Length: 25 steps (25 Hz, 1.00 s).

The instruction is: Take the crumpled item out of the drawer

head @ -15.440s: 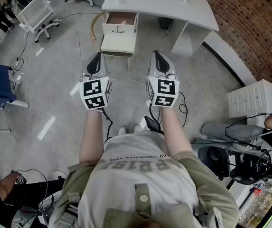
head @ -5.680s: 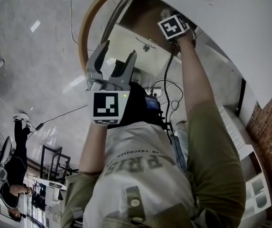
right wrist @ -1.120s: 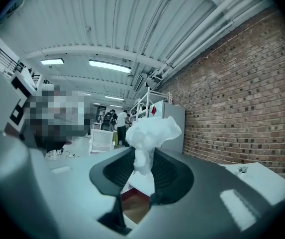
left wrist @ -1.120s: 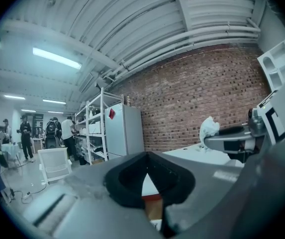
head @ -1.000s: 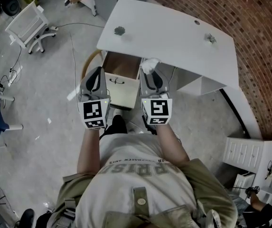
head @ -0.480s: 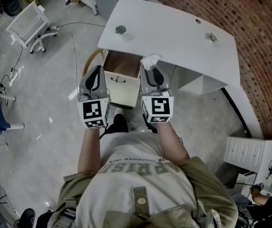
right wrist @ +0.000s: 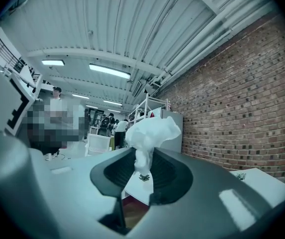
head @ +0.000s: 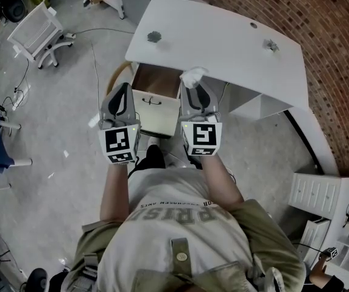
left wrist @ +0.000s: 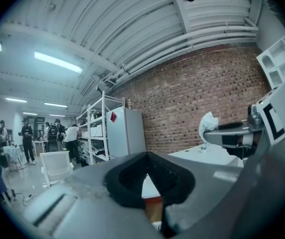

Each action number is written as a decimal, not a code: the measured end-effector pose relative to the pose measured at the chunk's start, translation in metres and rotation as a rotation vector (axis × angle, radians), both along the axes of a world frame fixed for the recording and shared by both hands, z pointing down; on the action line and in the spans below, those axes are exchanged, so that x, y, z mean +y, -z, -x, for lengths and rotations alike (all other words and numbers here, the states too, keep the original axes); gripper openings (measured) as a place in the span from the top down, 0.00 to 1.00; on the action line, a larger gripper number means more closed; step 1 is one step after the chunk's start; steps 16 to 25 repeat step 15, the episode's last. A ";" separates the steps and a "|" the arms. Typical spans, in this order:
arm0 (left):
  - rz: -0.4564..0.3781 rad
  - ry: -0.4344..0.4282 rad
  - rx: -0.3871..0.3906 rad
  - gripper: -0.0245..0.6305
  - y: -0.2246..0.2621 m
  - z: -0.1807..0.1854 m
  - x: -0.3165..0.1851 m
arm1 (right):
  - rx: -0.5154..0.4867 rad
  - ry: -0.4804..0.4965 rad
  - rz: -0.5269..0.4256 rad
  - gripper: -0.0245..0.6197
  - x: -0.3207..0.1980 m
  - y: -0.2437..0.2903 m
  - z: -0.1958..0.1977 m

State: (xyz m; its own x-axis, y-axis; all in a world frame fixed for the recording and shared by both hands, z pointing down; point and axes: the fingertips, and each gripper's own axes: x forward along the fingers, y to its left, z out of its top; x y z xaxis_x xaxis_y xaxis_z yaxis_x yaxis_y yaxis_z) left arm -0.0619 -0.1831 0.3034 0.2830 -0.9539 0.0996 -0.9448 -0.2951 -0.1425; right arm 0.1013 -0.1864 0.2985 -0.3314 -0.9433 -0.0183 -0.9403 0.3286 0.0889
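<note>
The left claw (head: 123,93) hangs in front of the open drawer's (head: 155,109) left side, its jaws pressed together with nothing between them. It plays no part in this step and is best kept clear of the drawer front.

The drawer stands pulled out under the near edge of the worktop (head: 223,41), and what shows of its inside looks bare.

The right claw (head: 197,91) hangs just off the drawer's right corner. Its jaws are closing on the crumpled paper (head: 192,76), which is pinched at its thin waist. The paper is in the air, clear of the drawer, over the near edge of the worktop.

The taking-out looks all but done. What remains is to carry the paper away without losing it. The grip sits low on a soft, narrow neck, so the squeeze should stay firm and steady, and the claw should move smoothly so the wad does not work loose.

The paper's long axis runs along the claw's jaws. Its wide, bunched head (right wrist: 152,129) points out past the tips, away from the person and toward the worktop's far edge, and its narrow tail sits back between the jaws.
</note>
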 end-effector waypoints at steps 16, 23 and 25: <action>0.009 -0.001 -0.013 0.95 -0.001 0.002 0.005 | 0.013 0.004 -0.017 0.83 0.007 0.007 0.000; 0.009 -0.001 -0.013 0.95 -0.001 0.002 0.005 | 0.013 0.004 -0.017 0.83 0.007 0.007 0.000; 0.009 -0.001 -0.013 0.95 -0.001 0.002 0.005 | 0.013 0.004 -0.017 0.83 0.007 0.007 0.000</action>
